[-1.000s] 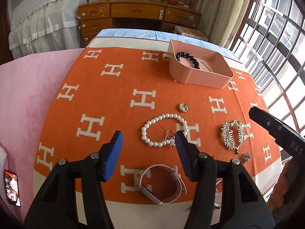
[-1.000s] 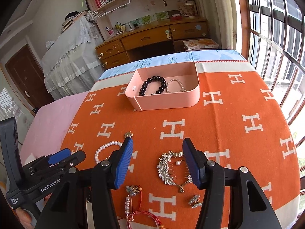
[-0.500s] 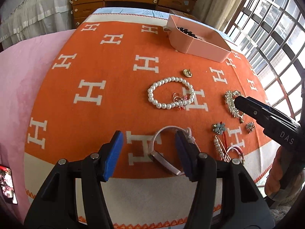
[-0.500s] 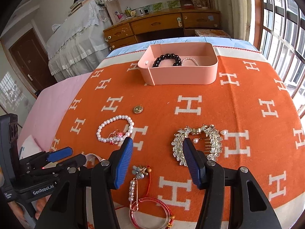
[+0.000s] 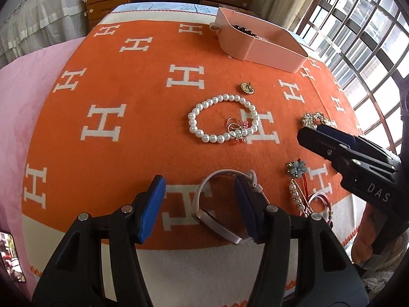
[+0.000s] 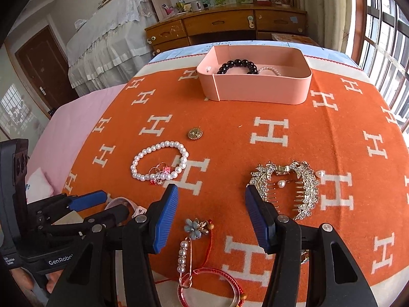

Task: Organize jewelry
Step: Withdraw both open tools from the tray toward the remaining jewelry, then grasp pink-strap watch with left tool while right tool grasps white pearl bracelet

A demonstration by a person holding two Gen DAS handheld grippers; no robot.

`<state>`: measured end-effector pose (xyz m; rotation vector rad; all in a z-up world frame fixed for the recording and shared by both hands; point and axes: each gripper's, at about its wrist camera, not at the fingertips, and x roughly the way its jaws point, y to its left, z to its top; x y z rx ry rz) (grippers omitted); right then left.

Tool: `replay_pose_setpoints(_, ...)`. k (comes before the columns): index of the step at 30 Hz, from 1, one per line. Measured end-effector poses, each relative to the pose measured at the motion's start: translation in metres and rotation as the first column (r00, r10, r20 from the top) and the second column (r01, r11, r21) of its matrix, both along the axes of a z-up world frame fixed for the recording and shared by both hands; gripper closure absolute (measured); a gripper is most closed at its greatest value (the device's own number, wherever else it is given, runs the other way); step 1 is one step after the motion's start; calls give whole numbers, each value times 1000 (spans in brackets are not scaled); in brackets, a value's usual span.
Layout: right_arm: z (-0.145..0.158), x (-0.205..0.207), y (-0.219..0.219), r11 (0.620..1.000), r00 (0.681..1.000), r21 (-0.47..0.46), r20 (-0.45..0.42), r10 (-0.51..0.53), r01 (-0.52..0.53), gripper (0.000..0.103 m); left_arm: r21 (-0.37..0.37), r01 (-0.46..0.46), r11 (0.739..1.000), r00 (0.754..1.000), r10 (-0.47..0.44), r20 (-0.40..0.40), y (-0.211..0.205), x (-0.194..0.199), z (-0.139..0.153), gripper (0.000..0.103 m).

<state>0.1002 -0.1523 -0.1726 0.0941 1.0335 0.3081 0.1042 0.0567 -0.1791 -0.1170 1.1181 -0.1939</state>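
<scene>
Looking along the left claw, its two blue pads stand partly apart with nothing pressed between them. A pale pink watch band lies on the orange blanket in the gap, and the right-hand pad covers its clasp end, so I cannot tell whether that pad touches it. Beyond sits a white pearl bracelet with thin rings and a small red charm tangled on its near side. A small gold pendant lies farther on. The pink tray stands at the blanket's far end, seen edge-on; only a few black beads show over its wall. The right claw's dark body cuts in from the right and hides most of the rhinestone hair comb. A blue flower pin with a pearl string lies near it, its lower end hidden behind the left claw's arm.

From the right wrist, the right claw is likewise half open and empty, above the flower pin and a red cord bangle partly cut off by the claw's arms. The hair comb lies just beside its right pad. The tray shows a black bead bracelet and a thin pearl strand, half hidden by the front wall. The left claw sits at the lower left, covering most of the watch band.
</scene>
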Motion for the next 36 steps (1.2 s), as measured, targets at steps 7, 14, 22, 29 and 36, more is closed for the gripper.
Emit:
replay_pose_setpoints(7,-5,40,19,998,995,52,-90,48,-43,53,59,49,997,999,-48,-10,-8,8,-3,52)
replay_pose_setpoints(14,-20,78,53,995,982,-23,-164,96,-101,70,102,73,992,997,-73,-10,-9,9,-4,63)
replay_pose_setpoints(22,-26,83,77,975,988,-178,-107,115,-133,95,166,126,978,991,-130,16,-21,7,-5,95)
replay_pose_setpoints(29,2,76,39,998,996,42,-82,41,-37,95,50,62,997,998,-62,1,-5,9,-4,101)
replay_pose_setpoints(36,56,50,-2,990,998,133,27,-51,47,96,18,45,999,998,-46,32,-6,2,10,101)
